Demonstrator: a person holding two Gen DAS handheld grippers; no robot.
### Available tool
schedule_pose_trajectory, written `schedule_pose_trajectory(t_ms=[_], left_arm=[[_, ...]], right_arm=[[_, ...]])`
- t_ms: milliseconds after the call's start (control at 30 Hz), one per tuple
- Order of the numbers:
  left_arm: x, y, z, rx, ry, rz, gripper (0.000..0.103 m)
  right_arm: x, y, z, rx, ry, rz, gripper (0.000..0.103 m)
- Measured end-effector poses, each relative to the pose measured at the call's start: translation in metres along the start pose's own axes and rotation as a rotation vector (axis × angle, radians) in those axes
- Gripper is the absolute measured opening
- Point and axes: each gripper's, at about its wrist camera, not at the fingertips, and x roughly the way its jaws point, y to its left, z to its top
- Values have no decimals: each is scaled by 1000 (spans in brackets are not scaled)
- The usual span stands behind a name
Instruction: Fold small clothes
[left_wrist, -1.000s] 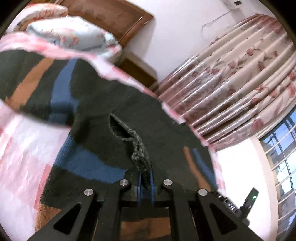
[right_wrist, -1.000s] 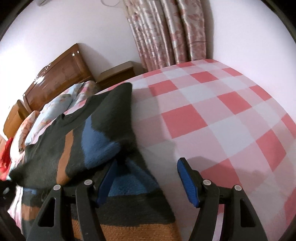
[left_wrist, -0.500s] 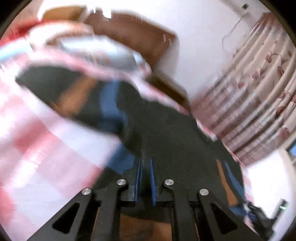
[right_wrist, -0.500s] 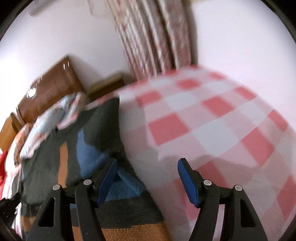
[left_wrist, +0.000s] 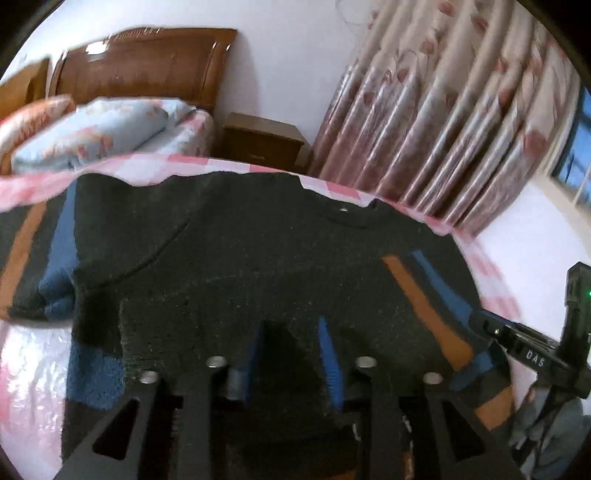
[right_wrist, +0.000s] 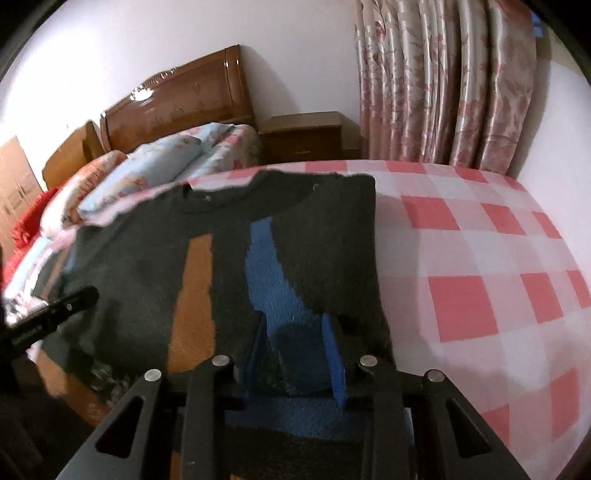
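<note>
**Ana:** Tongs first: the left tongs (left_wrist: 291, 354) stand parted over the sweater (left_wrist: 258, 266), blue pads on either side of a dark patch of knit, nothing pinched. The right tongs (right_wrist: 295, 354) are parted too, straddling the blue patch near the sweater's right edge; I see no clamp on the cloth.

**Ben:** And the sweater itself?

**Ana:** Spread on the bed (right_wrist: 480, 258), on the pink-and-white checked sheet, neckline toward the headboard (right_wrist: 184, 99). One sleeve (right_wrist: 332, 240) looks folded in across the body, its edge running straight down the right side.

**Ben:** What could spoil things?

**Ana:** My guess: if either pair closes on the top layer only, the fold beneath drags and opens. The knit is thick, fuzzy and slack, so it bunches rather than creases. The sheet looks smooth and could ride up with the cloth if the pads dig in.

**Ben:** Anything else about the make?

**Ana:** Dark charcoal ground, orange and blue bands, ribbed round collar. Soft, heavy, no stiffness. Beyond it lie floral pillows (right_wrist: 166, 158), a wooden nightstand (right_wrist: 306, 136) and pleated satin curtains (right_wrist: 443, 81).
</note>
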Motion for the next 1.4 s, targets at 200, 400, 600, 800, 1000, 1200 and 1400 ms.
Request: schedule_pose_trajectory(t_ms=[200, 400, 600, 800, 1000, 1200, 1400], left_arm=[[-5, 10, -1, -47, -15, -48, 35], [-1, 12, -4, -63, -17, -70, 36], [-4, 13, -2, -69, -18, -83, 38], [-5, 13, -3, -73, -21, -93, 40], [-5, 14, -3, -86, -24, -108, 41], [-5, 17, -2, -100, -25, -125, 42], [-5, 18, -2, -107, -24, -134, 43]], right_arm=[[7, -19, 58, 23, -92, 52, 18], [70, -29, 73, -32, 61, 68, 0], [61, -26, 83, -45, 18, 39, 103], [74, -22, 90, -102, 75, 15, 103], [79, -20, 90, -129, 126, 5, 103], [27, 18, 68, -143, 0, -50, 103], [40, 51, 21, -268, 65, -121, 103]])
